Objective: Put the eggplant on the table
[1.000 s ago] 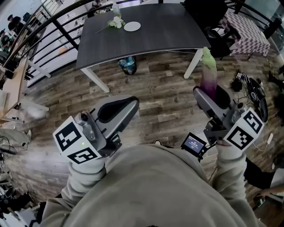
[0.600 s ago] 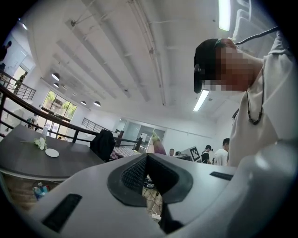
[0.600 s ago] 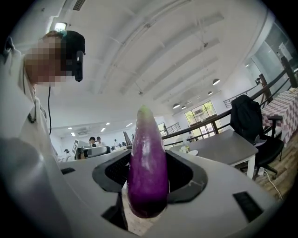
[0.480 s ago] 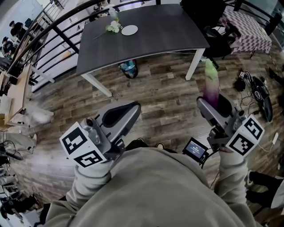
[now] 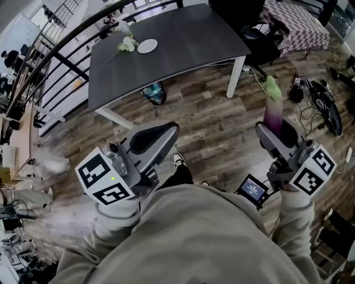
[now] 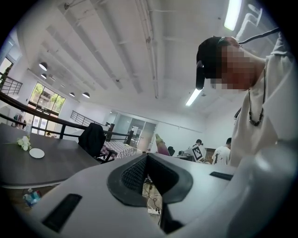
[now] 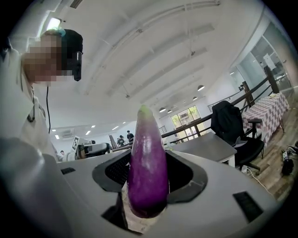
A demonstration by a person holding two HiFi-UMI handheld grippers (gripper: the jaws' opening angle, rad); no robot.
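A purple eggplant [image 5: 273, 111] with a green tip stands upright between the jaws of my right gripper [image 5: 270, 136], which is shut on its lower end. In the right gripper view the eggplant [image 7: 145, 144] fills the gap of that gripper [image 7: 149, 171]. My left gripper [image 5: 169, 130] is held level over the wooden floor, its jaws together with nothing in them, as the left gripper view [image 6: 147, 160] confirms. The dark grey table [image 5: 183, 52] stands ahead, some way beyond both grippers. Its top bears a white plate [image 5: 147, 46] and a small bunch of flowers [image 5: 126, 43].
A black chair [image 5: 244, 16] and a checkered cloth [image 5: 294, 25] lie beyond the table's right end. Cables and dark gear [image 5: 319, 100] litter the floor at right. A railing [image 5: 55, 72] runs along the left. A bag [image 5: 155, 93] sits under the table.
Both grippers have been carried across the floor, and the table has slid left and turned in view. A shoe now shows below. The eggplant stays in the right gripper.
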